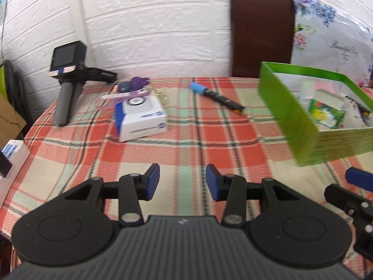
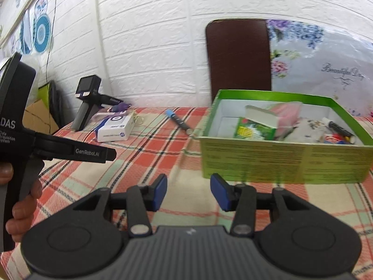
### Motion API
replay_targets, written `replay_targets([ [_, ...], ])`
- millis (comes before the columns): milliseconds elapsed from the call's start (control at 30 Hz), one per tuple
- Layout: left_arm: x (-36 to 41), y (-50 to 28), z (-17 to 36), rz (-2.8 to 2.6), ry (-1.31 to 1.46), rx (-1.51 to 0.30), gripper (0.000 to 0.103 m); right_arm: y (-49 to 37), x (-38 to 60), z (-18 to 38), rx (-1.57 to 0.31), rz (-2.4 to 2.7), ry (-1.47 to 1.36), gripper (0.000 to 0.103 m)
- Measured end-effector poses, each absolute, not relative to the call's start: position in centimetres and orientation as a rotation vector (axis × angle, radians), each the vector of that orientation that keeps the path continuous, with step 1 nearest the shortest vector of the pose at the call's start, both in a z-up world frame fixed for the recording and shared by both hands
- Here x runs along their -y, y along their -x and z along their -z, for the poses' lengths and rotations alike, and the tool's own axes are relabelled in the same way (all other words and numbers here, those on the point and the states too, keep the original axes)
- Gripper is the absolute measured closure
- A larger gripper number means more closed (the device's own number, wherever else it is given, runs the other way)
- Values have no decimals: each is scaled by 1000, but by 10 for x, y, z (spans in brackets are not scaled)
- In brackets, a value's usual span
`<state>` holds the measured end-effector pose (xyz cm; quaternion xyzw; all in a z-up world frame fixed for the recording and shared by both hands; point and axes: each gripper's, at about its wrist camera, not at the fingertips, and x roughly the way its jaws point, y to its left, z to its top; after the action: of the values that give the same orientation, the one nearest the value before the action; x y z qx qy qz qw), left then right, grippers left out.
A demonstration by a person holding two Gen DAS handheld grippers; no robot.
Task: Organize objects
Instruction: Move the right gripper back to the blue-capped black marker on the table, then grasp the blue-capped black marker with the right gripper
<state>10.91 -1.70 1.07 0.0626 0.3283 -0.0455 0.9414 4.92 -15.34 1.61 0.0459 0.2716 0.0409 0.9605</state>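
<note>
With both the left gripper (image 1: 182,182) and right gripper (image 2: 188,192) jaws spread and empty above the desk (image 1: 186,149), we note the marker (image 1: 216,96) lies left of the green box (image 1: 300,126), where its round barrel may roll if nudged.

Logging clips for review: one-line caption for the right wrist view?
Empty open right claw above plaid tablecloth, facing green cardboard box; blue-capped black marker lies beyond.

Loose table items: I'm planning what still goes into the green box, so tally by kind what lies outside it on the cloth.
Marker: 1
White and blue carton: 1
Purple items behind the carton: number unclear
Clear total: 2
</note>
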Motion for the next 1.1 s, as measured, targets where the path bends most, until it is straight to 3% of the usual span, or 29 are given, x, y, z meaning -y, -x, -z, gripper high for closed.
replay_targets([
  [433, -38, -134, 18, 6, -74, -687, 52, -87, 101, 3, -642, -152, 36, 55],
  [733, -53, -139, 33, -3, -69, -615, 29, -128, 82, 24, -722, -143, 40, 51],
  [800, -59, -140, 35, 8, -33, -611, 28, -132, 80, 24, -714, -144, 56, 46],
  [1100, -69, -140, 42, 22, 58, -586, 18, -208, 85, -14, -610, -56, 114, 49],
])
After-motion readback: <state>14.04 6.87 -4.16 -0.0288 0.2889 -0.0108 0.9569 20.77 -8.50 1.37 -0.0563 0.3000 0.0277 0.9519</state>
